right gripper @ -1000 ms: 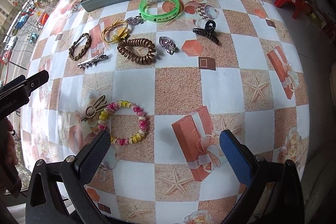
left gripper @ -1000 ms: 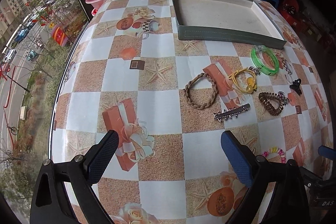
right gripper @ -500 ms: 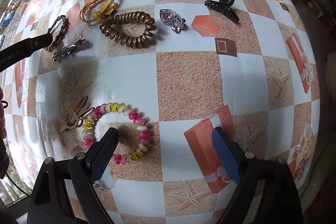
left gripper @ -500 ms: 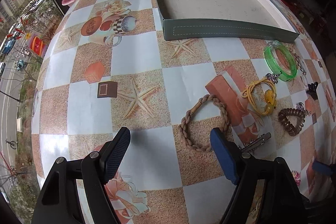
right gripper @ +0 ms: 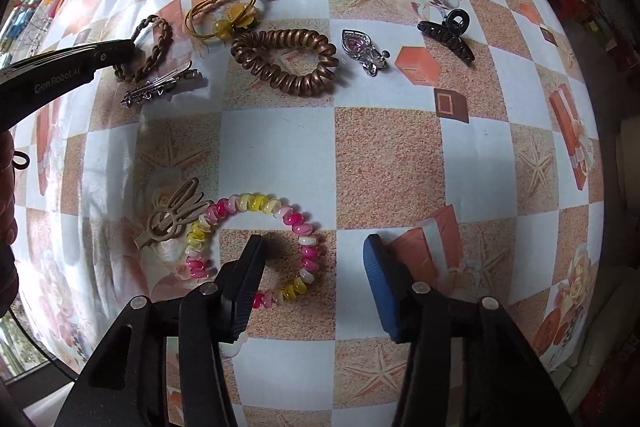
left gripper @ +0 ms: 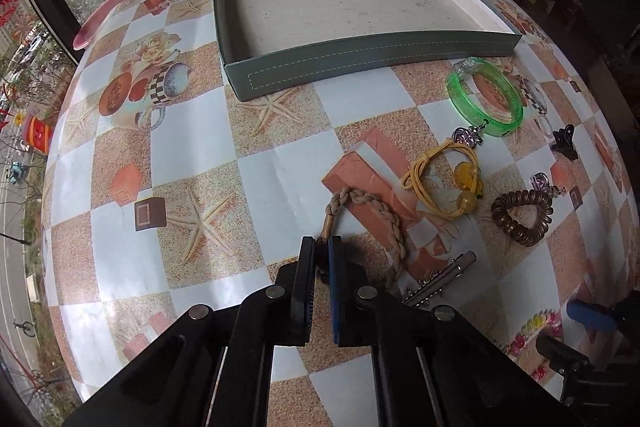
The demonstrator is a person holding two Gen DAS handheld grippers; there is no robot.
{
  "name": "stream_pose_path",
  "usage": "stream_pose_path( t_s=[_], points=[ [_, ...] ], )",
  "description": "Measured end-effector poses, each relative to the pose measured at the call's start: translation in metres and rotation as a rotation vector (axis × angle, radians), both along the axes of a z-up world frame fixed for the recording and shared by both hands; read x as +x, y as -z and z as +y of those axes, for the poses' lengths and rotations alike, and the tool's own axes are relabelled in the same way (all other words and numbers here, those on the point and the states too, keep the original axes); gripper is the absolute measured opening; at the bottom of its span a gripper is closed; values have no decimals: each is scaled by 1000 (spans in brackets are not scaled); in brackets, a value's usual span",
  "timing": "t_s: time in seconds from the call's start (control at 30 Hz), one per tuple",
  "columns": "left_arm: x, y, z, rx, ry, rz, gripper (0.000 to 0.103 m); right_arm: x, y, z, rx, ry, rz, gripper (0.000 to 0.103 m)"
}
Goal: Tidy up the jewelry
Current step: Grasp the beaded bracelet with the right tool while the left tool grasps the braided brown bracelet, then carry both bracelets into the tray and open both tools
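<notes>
- pinching one side of the braided tan bracelet (left gripper: 370, 223), the left gripper (left gripper: 322, 247) has its fingers just closed on the braid, low on the checkered surface (left gripper: 192, 147).
- the right gripper (right gripper: 314, 259) has been closing; its fingers stand part open astride the pink and yellow bead bracelet (right gripper: 256, 205), one inside the ring.
- the grey tray (left gripper: 360, 57) sits at 12 o'clock.

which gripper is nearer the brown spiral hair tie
Left. The left gripper, shut on the braided bracelet, sits just past the silver clip from the brown spiral hair tie. The right gripper is over the beaded bracelet, farther away.
</notes>
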State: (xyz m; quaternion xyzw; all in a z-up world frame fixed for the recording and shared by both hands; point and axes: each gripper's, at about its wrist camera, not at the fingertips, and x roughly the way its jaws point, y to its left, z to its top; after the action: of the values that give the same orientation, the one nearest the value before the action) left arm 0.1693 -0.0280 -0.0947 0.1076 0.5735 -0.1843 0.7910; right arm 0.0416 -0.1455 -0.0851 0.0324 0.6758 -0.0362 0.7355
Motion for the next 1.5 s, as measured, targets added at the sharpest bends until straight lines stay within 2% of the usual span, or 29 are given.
stream_pose_path(
  t_s=[0.03,0.07,0.23,0.47,0.73,0.83,1.0,1.2,1.5],
  points=[
    [1,0,2,-20,-6,13,19,-1,-5,1,1,-5,-5,12],
    [0,0,4,-31,-14,20,19,0,-5,3,1,-3,-4,10],
    [-9,-9,17,-68,-42,20,19,3,-16,-2,78,66,-42,10],
    [-13,-41,25,-122,-81,-17,19,27,-55,-19,169,125,-123,10],
    [19,-84,20,-179,-157,-63,19,89,-101,-56,238,104,-216,10],
    [36,-96,15,-195,-192,-63,19,90,-124,-87,267,92,-255,10],
    [70,-113,1,-211,-226,-82,19,134,-137,-106,306,67,-287,10],
    [115,-108,-18,-176,-246,-117,19,195,-128,-120,330,45,-296,10],
    [175,-55,-40,-98,-290,-109,19,278,-73,-130,362,64,-260,10]
  ],
)
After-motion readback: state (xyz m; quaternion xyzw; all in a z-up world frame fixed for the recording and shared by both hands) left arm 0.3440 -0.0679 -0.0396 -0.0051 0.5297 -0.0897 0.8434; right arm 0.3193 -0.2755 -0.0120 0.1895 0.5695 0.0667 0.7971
